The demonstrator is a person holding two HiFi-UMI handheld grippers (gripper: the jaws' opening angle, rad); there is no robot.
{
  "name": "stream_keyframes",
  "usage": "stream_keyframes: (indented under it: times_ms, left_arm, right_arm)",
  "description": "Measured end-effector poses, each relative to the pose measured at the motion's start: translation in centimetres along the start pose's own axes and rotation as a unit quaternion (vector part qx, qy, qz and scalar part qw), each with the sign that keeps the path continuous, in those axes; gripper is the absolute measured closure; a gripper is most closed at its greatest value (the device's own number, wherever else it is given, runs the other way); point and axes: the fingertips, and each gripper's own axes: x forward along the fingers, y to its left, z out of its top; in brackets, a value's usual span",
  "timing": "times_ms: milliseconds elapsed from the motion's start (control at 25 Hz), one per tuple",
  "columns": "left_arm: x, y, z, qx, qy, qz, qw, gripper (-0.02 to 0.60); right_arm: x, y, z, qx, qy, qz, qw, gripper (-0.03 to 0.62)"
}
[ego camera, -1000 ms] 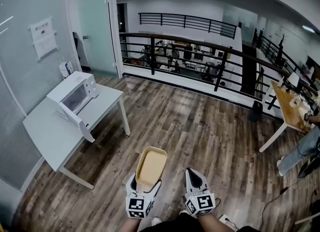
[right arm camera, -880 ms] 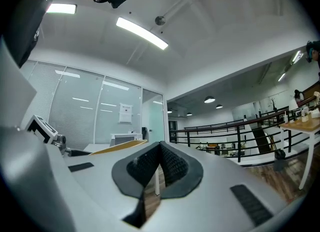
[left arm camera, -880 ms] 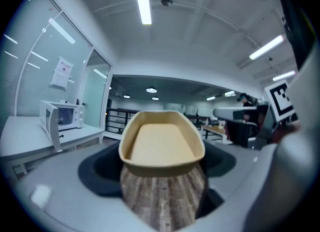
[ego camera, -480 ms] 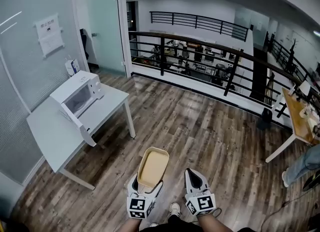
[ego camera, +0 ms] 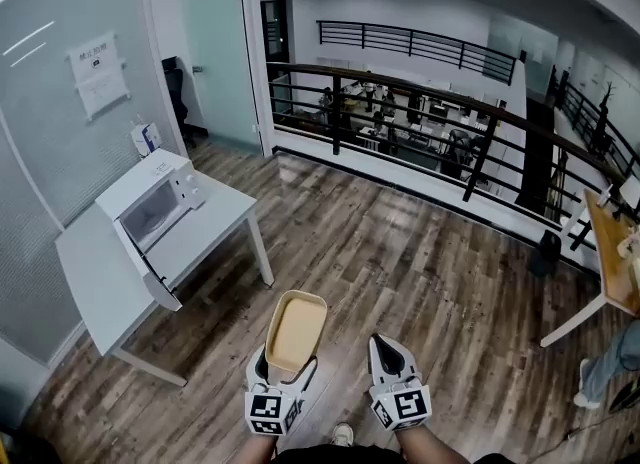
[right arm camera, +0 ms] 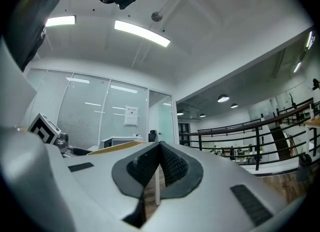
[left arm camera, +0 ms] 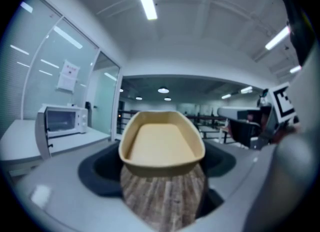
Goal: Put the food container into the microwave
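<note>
You're on wood floor [ego camera: 400, 252], microwave [ego camera: 150, 200] on table [ego camera: 95, 282] left; left gripper [ego camera: 285, 372] clamps food container [ego camera: 296, 330]; right gripper [right arm camera: 159, 171] closed, empty in its own view.

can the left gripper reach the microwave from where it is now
Probably not yet. The left gripper, holding the food container, is out over the floor, well short of the microwave on the table. The door hangs open, though.

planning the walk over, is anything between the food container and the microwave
Nothing visible blocks it. The food container, held in the left gripper, has only bare wooden floor between it and the white table. The microwave stands there with its door swung open.
</note>
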Motion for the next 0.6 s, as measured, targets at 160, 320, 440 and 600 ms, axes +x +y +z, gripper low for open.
stream_keyframes:
  times_ms: [160,320,440,600]
  left_arm:
    - [1.7,0.4,0.6,0.001,-0.003,0.018,0.9998,0.121]
    - [3.2,1.7,0.8,-0.002,0.003,0.035,0.9994,0.121]
    - [4.3,3.3,1.0,-0.012,0.002,0.047,0.9988,0.121]
    - [6.1,6.2,1.8,-0.018,-0.007,0.058,0.9982,0.121]
  right_arm:
    - [2.0,-1.1,-0.1,-0.001,-0.002,0.023,1.000,0.595]
    - [4.5,-1.3,0.0,0.016,-0.004,0.040,0.999,0.595]
    - [6.5,-1.3,0.3,0.035,-0.007,0.046,0.998,0.595]
    - [9.8,-0.8,1.1,0.025,-0.017,0.058,0.998,0.595]
